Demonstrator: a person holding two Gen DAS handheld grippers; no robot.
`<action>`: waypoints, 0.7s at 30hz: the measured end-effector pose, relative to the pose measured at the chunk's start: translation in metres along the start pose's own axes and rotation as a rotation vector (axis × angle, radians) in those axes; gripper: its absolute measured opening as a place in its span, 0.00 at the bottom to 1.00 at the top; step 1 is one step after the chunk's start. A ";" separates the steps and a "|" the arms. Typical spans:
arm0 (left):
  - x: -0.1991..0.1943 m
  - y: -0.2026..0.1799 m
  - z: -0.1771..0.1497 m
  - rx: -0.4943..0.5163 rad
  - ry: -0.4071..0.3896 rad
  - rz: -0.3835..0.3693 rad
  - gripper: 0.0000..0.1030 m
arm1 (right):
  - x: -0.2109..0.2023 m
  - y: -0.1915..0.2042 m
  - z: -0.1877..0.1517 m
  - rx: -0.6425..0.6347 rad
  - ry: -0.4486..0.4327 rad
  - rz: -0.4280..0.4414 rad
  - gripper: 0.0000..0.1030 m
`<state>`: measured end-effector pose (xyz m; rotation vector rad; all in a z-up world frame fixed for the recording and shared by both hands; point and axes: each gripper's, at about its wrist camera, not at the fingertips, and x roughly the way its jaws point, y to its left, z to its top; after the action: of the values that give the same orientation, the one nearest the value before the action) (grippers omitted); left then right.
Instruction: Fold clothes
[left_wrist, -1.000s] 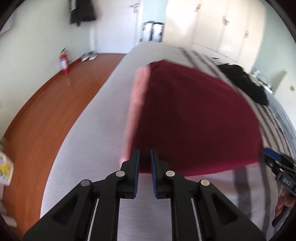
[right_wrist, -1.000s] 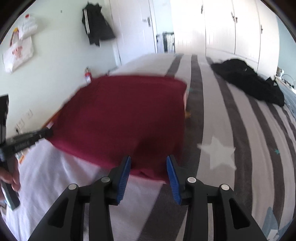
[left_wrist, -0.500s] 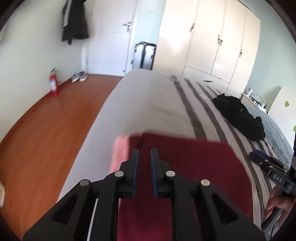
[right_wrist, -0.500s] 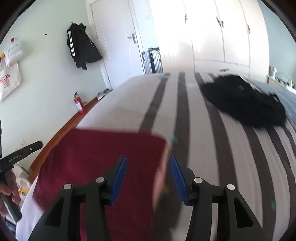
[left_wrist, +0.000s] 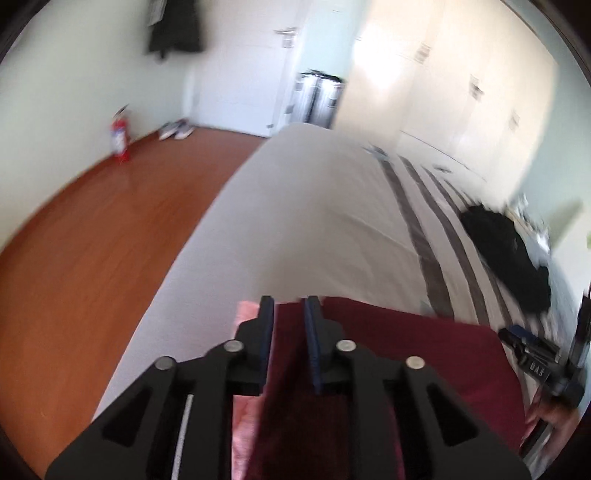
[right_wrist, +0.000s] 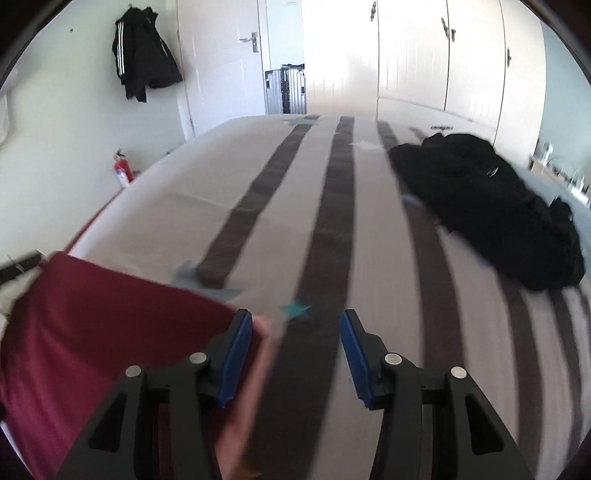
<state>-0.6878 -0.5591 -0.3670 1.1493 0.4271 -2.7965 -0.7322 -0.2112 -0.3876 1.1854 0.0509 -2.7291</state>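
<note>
The left gripper (left_wrist: 288, 325) is matte black plastic: two angular linkage arms with triangular cut-outs, four round silver screws across the joints, and thin dark-blue pads lining the inner faces of its fingers (left_wrist: 266, 332). A pale rod shows on its left side. The right gripper (right_wrist: 296, 354) has the same black frame and silver screws, with brighter blue pads (right_wrist: 236, 363). White lettering marks its side in the left view.

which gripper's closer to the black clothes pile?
Right. The right gripper faces the black pile on its right; the left gripper sits over the maroon cloth, farther off.
</note>
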 end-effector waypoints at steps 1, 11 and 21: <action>0.000 0.003 -0.001 -0.002 0.007 0.011 0.15 | 0.001 -0.006 0.002 0.022 0.008 -0.003 0.43; -0.050 -0.039 -0.048 0.236 -0.002 -0.071 0.16 | -0.082 0.027 -0.028 -0.003 -0.118 0.171 0.44; -0.023 -0.004 -0.039 0.134 0.026 0.002 0.44 | -0.053 -0.004 -0.047 0.055 -0.053 0.097 0.49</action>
<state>-0.6459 -0.5443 -0.3770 1.2118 0.2434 -2.8488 -0.6636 -0.1950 -0.3810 1.0990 -0.0869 -2.6915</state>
